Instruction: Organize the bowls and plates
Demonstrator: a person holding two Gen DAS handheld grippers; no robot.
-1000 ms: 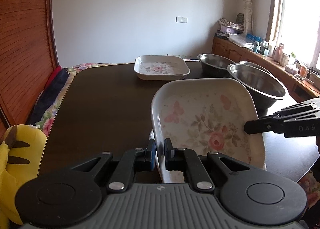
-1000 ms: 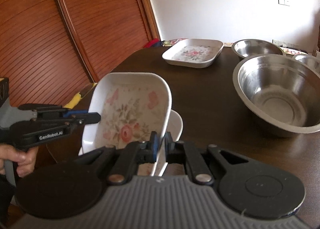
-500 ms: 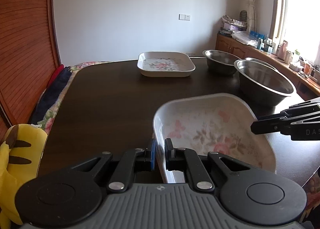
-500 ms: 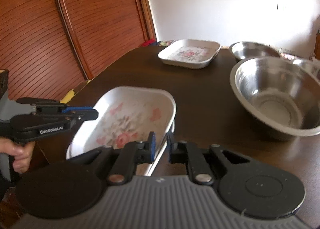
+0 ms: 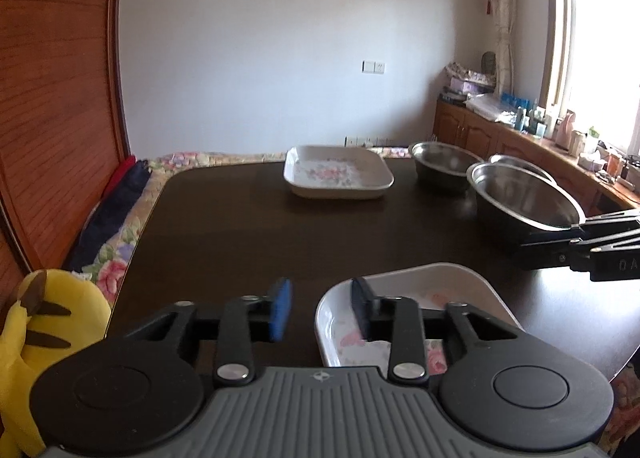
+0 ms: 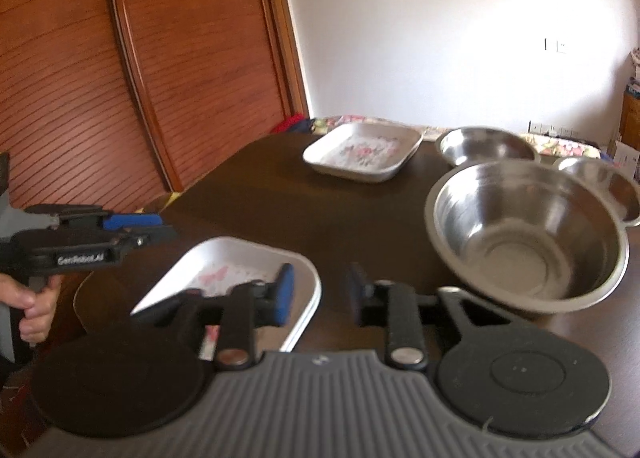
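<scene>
A white floral plate [image 5: 424, 290] [image 6: 236, 266] lies flat near the front edge of the dark table [image 5: 240, 242]; a second rim shows just under it in the right wrist view. My left gripper [image 5: 320, 310] is open, its right finger over the plate's left side and its left finger outside the rim. My right gripper [image 6: 320, 292] is open too, straddling the plate's right rim. Each gripper shows in the other's view: the right gripper [image 5: 560, 242], the left gripper [image 6: 160, 228]. Another floral plate [image 5: 338, 174] [image 6: 364, 152] sits at the far side.
Three steel bowls stand on the right: a large one [image 6: 528, 234] nearest, a smaller bowl [image 6: 486, 144] behind it, a third bowl [image 6: 600, 182] at the edge. A yellow plush toy [image 5: 24, 338] sits left of the table. A hand [image 6: 32, 298] holds the left gripper.
The near plate went from tilted upright to lying flat on the table. Both grippers let go of its rims and opened.
</scene>
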